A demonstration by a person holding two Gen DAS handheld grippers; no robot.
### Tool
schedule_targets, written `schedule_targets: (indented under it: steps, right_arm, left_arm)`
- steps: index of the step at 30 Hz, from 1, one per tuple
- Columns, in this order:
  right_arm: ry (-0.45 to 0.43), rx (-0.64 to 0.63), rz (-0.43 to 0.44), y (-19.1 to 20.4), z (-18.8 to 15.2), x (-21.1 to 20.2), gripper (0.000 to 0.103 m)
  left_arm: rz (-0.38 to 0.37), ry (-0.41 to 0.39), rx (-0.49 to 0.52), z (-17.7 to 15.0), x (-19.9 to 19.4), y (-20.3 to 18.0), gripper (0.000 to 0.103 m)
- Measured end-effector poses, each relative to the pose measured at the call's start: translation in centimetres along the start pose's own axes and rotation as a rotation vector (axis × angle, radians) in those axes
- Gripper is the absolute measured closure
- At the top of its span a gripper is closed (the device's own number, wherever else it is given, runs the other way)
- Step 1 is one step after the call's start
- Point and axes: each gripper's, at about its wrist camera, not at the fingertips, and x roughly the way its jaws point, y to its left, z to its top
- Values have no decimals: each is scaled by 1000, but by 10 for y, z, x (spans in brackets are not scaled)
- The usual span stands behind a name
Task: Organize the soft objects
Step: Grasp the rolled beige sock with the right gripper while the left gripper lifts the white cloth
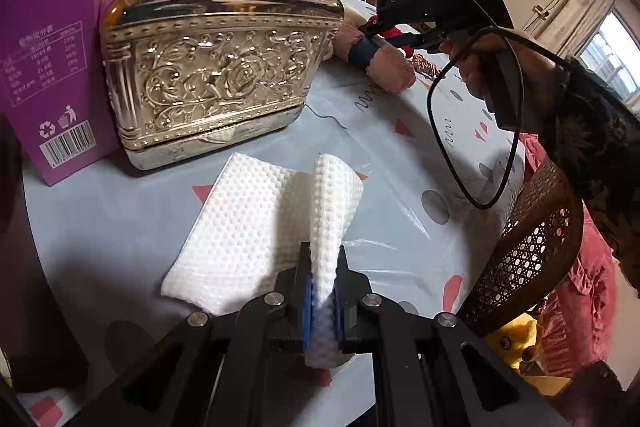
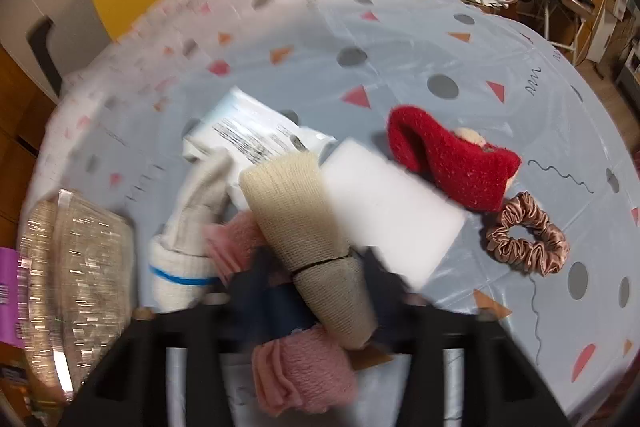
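Note:
My left gripper [image 1: 322,277] is shut on the right edge of a white dimpled cloth [image 1: 240,227] and lifts that edge off the table while the rest lies flat. My right gripper [image 2: 310,269] hovers over a pile of soft things: a beige rolled sock [image 2: 304,223], a pink fuzzy sock with a navy band [image 2: 300,371], a white sock with a blue stripe [image 2: 180,267] and a white sponge block [image 2: 388,207]. The view is blurred; the beige roll lies between the fingers. In the left wrist view the right gripper [image 1: 374,27] sits above the pink sock [image 1: 384,67].
A gold embossed tissue box [image 1: 216,55] and a purple carton [image 1: 48,79] stand behind the cloth. A red fuzzy sock [image 2: 452,159], a satin scrunchie [image 2: 528,239] and a plastic packet [image 2: 256,135] lie on the patterned tablecloth [image 2: 360,27]. A wicker chair back [image 1: 528,251] is at the table's right.

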Motion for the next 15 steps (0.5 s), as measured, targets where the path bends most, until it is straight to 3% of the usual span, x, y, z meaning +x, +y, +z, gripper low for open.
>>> schedule_targets:
  steps: [2, 5, 9, 14, 15]
  right_arm:
    - [0, 14, 21, -3, -1, -1, 67]
    - [-30, 13, 3, -7, -3, -15, 84]
    - [-92, 1, -8, -10, -6, -45, 96]
    - [-92, -69, 14, 2, -9, -63, 94]
    - [-87, -71, 3, 4, -7, -60, 85]
  left_arm:
    - [-2, -2, -5, 0, 0, 0, 93]
    - [-7, -6, -12, -2, 0, 0, 93]
    - [-3, -15, -14, -4, -1, 2, 93]
    - [1, -20, -22, -4, -1, 1, 93]
    - [4, -20, -17, -4, -1, 0, 93]
